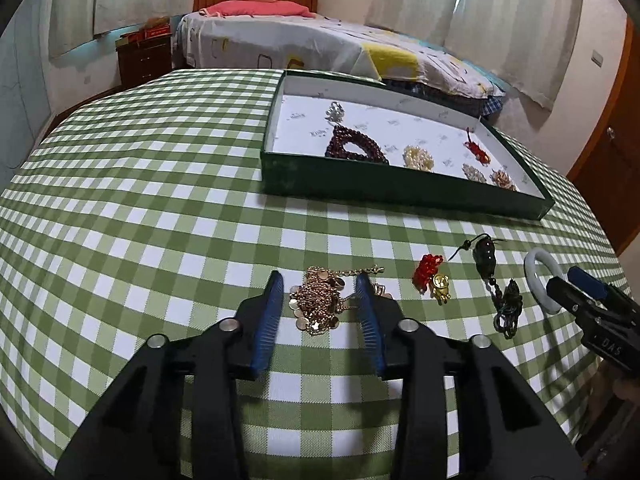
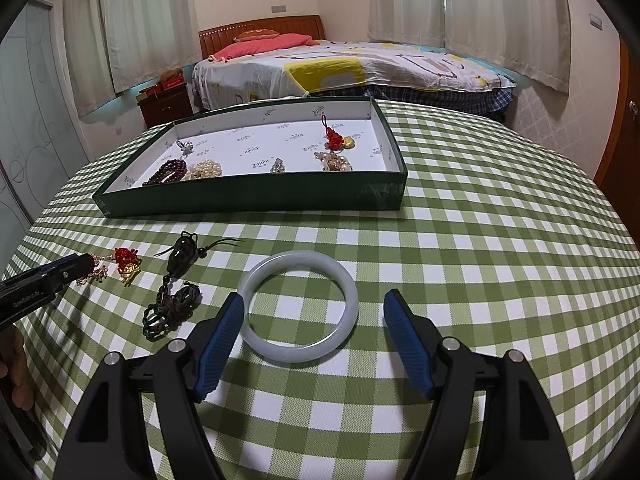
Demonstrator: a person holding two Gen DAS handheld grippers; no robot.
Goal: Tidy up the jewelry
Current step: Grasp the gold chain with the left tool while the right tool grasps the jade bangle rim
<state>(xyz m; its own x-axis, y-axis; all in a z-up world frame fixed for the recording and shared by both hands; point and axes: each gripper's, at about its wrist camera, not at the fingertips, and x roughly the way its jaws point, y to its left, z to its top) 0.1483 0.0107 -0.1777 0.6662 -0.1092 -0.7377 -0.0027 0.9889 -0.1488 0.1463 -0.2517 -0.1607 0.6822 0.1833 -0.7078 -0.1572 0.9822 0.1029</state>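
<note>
My left gripper (image 1: 319,278) is open, its fingers on either side of a gold coin chain (image 1: 320,302) on the checked cloth. My right gripper (image 2: 314,300) is open around a pale jade bangle (image 2: 298,306), which lies flat; it also shows in the left wrist view (image 1: 540,284). Between them lie a red knot charm with a gold figure (image 1: 432,278) (image 2: 127,264) and a dark pendant on a cord (image 1: 494,280) (image 2: 176,284). A green tray (image 1: 400,190) (image 2: 256,196) behind holds a dark bead bracelet (image 1: 354,148), pearl pieces (image 1: 418,158) and a red knot (image 2: 332,136).
The table wears a green and white checked cloth (image 2: 480,240). A bed (image 2: 360,64) stands behind the table, with a wooden nightstand (image 1: 144,58) to its left. A wooden door (image 1: 612,160) is on the right.
</note>
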